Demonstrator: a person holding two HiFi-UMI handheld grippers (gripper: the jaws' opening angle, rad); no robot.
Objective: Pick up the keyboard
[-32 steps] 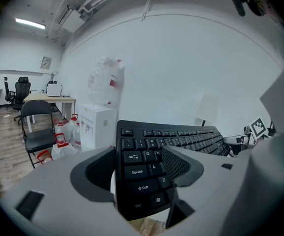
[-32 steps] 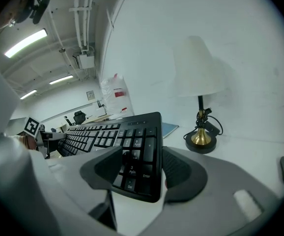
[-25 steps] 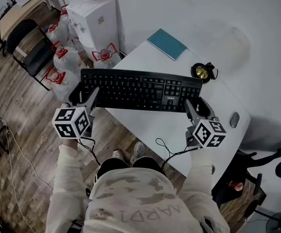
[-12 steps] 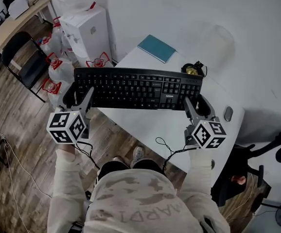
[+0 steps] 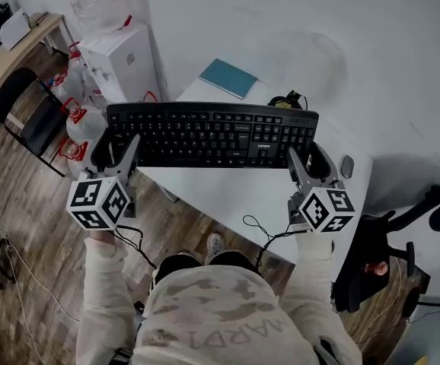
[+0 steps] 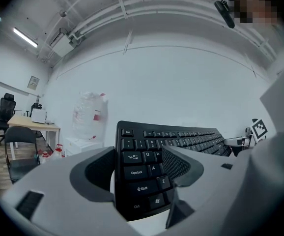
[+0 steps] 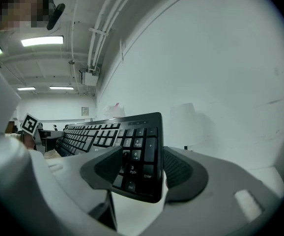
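A black full-size keyboard (image 5: pixel 212 134) hangs level above the white table (image 5: pixel 235 196), carried by its two ends. My left gripper (image 5: pixel 121 147) is shut on its left end, with one jaw over the keys and one under. My right gripper (image 5: pixel 307 158) is shut on the number-pad end in the same way. In the left gripper view the keyboard (image 6: pixel 149 151) runs away between the pads of the left gripper (image 6: pixel 139 168). The right gripper view shows the number pad (image 7: pixel 139 146) clamped in the right gripper (image 7: pixel 142 168).
On the table lie a teal notebook (image 5: pixel 228 77), a small dark object with cables (image 5: pixel 287 100) and a grey mouse (image 5: pixel 346 166). A white box (image 5: pixel 117 59), water jugs (image 5: pixel 74 144) and a black chair (image 5: pixel 22 112) stand at left. An office chair (image 5: pixel 372 265) is at right.
Both grippers have risen together with the keyboard held between them. It now stands higher over the table and covers more of the notebook's side of the desk.
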